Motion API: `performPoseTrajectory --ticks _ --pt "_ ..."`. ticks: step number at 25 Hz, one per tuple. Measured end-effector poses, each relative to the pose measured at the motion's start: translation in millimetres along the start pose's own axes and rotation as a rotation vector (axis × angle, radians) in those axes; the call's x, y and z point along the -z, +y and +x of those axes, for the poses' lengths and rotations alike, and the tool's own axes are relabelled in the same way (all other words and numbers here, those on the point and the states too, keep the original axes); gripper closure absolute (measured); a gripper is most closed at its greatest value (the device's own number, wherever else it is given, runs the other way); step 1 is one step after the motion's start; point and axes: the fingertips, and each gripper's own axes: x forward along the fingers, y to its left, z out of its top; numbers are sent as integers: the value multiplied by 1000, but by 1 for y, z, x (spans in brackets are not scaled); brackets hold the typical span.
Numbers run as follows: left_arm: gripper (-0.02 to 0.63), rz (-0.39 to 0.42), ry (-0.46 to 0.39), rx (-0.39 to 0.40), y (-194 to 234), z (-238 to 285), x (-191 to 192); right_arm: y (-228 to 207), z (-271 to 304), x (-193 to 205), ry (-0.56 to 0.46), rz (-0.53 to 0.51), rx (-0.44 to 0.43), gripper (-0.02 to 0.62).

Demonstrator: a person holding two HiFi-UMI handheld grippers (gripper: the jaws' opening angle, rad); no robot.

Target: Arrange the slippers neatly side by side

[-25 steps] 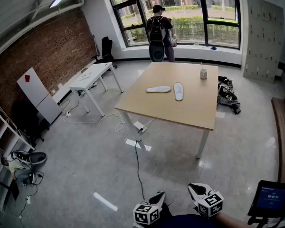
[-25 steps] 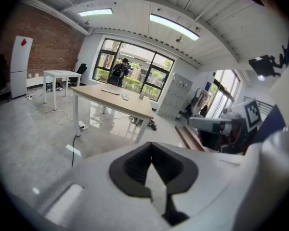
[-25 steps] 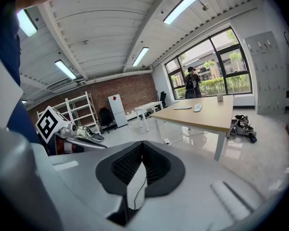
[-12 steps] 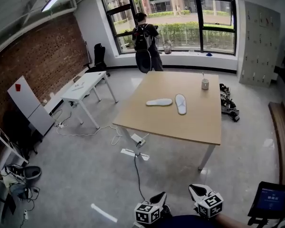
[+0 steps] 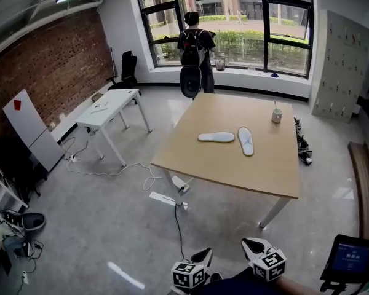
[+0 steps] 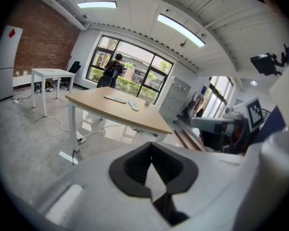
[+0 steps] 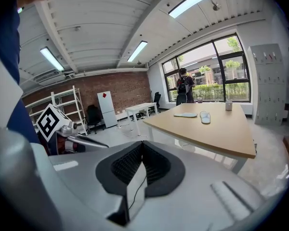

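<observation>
Shut, empty jaws were shown by left gripper [image 5: 202,255] and right gripper [image 5: 251,246]; far off, left slipper [image 5: 216,137] and right slipper [image 5: 246,141] were judged light, floppy, best pinched at the edge.

Two slippers [image 5: 230,139] on table [image 5: 221,165], cup [image 5: 277,115] behind them.

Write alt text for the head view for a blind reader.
Two white slippers lie on a wooden table, one crosswise, one lengthwise, not side by side; a cup stands beyond them. The left gripper and right gripper, both shut and empty, are at the bottom edge, short of the table.
</observation>
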Motion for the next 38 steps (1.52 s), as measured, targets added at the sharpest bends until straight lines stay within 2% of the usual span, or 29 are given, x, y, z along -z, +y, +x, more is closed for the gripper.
performPoseTrajectory --ticks 6,15,19,26,31,38 --pt "601 -44 -19 -20 28 -3 -6 13 33 -8 28 -37 -40 584" --pt "601 -84 -27 -114 80 5 -22 10 91 -18 45 -47 -125 584" --pt "601 -93 -11 -126 93 34 -40 -20 117 -28 63 -29 -135 584" --pt "601 -71 -17 -78 98 75 -83 -60 139 -59 57 -22 -94 584" --pt "601 -55 -39 -67 102 125 -124 -111 161 -90 48 -38 -83 584" --pt "601 -60 -13 -60 103 187 -163 -166 190 -113 84 -26 -104 584"
